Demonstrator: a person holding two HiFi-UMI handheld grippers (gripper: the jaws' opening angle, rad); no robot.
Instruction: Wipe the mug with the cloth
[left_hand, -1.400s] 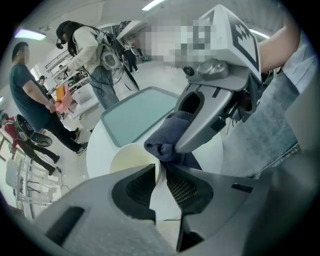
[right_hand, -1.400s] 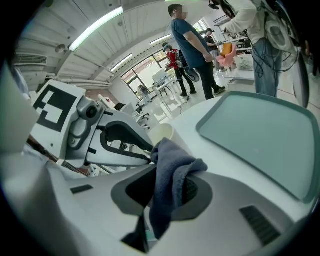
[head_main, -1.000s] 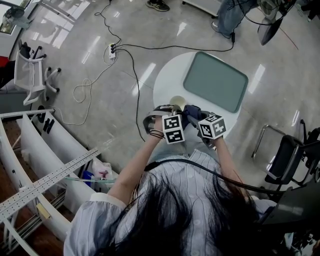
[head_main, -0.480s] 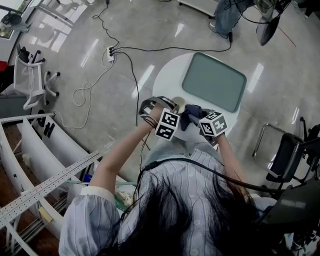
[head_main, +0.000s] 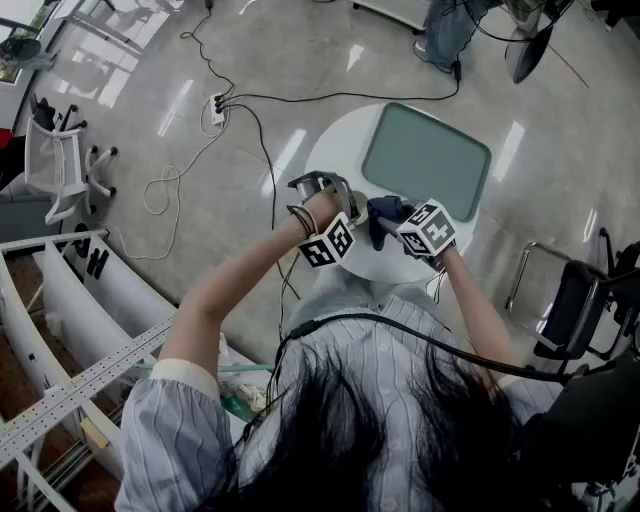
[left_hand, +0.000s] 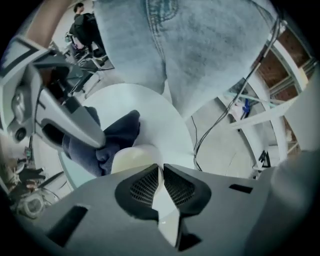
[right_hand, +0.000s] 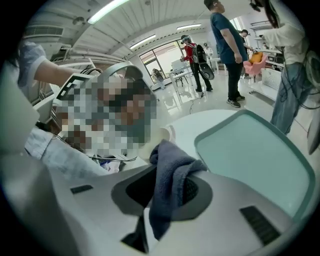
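On the round white table (head_main: 335, 150), a cream mug (left_hand: 131, 158) sits right at my left gripper (left_hand: 161, 172), whose jaws are shut on a thin pale part of it. In the head view the left gripper (head_main: 345, 208) and the hand hide the mug. A dark blue cloth (right_hand: 172, 182) hangs from my right gripper (right_hand: 167, 192), which is shut on it. The cloth (left_hand: 117, 137) is bunched against the mug's side. From above, the right gripper (head_main: 395, 222) holds the cloth (head_main: 384, 210) just right of the left gripper. The mug (right_hand: 162, 135) shows just past the cloth.
A green tray (head_main: 425, 160) lies on the far right part of the table. Cables and a power strip (head_main: 217, 100) run over the floor to the left. A black chair (head_main: 570, 310) stands at right. People (right_hand: 227, 45) stand beyond the table.
The left arm has risen and the left gripper has turned and moved farther over the table. The mug's top, seen earlier from above, is now hidden. The right gripper with the cloth shifted slightly farther.
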